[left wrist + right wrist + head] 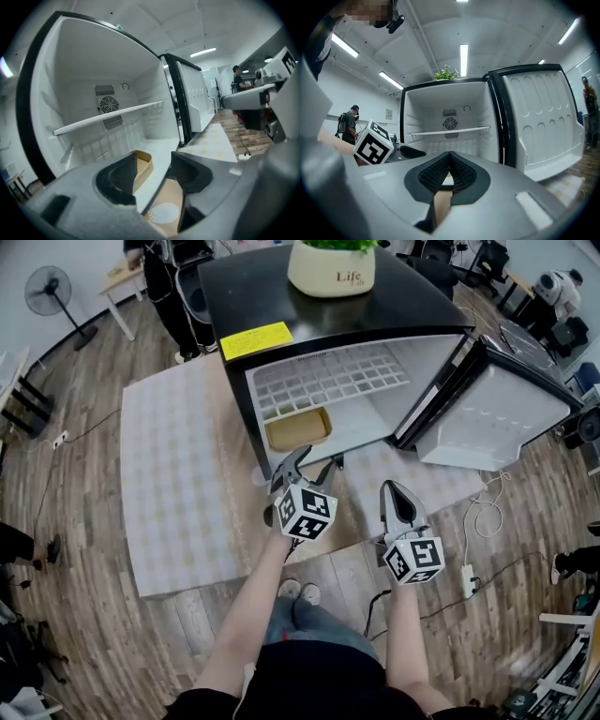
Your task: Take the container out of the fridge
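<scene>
A shallow tan container (298, 429) lies on the floor of the open black mini fridge (281, 306), at its front left. My left gripper (319, 461) is open just before the fridge's lower front edge, to the container's near right. In the left gripper view the container (144, 165) shows between the spread jaws of that gripper (157, 176), still a little ahead of them. My right gripper (390, 487) hangs shut and holds nothing, lower and to the right, in front of the opening. Its jaws (450, 159) meet, pointing at the fridge interior.
The fridge door (497, 413) swings open to the right. A white wire shelf (328, 379) spans the interior above the container. A potted plant (331, 268) stands on top. A pale checked mat (178, 474) covers the floor; a power strip (468, 579) and cables lie at right.
</scene>
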Tool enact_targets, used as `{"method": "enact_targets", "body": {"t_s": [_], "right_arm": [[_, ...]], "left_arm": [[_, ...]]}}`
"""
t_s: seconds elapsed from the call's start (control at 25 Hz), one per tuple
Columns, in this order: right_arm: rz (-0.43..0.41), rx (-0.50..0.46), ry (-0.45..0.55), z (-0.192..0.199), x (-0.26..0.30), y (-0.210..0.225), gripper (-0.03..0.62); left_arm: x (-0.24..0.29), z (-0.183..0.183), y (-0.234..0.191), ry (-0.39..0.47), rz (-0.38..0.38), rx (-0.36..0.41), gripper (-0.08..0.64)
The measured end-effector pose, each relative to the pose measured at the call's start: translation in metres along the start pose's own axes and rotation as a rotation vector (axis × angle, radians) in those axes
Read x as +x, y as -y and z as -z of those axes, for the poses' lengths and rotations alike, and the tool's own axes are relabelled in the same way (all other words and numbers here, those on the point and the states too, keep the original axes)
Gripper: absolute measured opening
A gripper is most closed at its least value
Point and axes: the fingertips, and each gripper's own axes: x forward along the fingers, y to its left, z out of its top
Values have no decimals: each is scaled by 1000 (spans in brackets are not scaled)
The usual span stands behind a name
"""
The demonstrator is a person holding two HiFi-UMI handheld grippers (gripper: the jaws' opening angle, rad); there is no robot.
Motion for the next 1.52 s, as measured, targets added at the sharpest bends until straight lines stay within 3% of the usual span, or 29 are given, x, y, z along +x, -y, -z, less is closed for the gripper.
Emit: {"method": "enact_targets", "body": {"t_s": [0.16, 0.44, 0.72, 1.04, 1.52], "right_arm": [[-24, -3, -23, 7, 8, -2, 5], [-49, -1, -47, 13, 14, 3, 5], [-79, 14, -59, 19, 23, 6, 6], [-102, 14, -66, 21, 31, 4, 6], [-85, 19, -66, 22, 30, 11, 6]], "left_arm": [[19, 3, 5, -79, -7, 145, 238], [49, 23, -7, -279, -89, 429, 238], [68, 49, -17, -460, -70, 612, 210], [86, 72, -30, -582, -51, 710, 175], [91, 81, -31, -612, -34, 737, 71]]}}
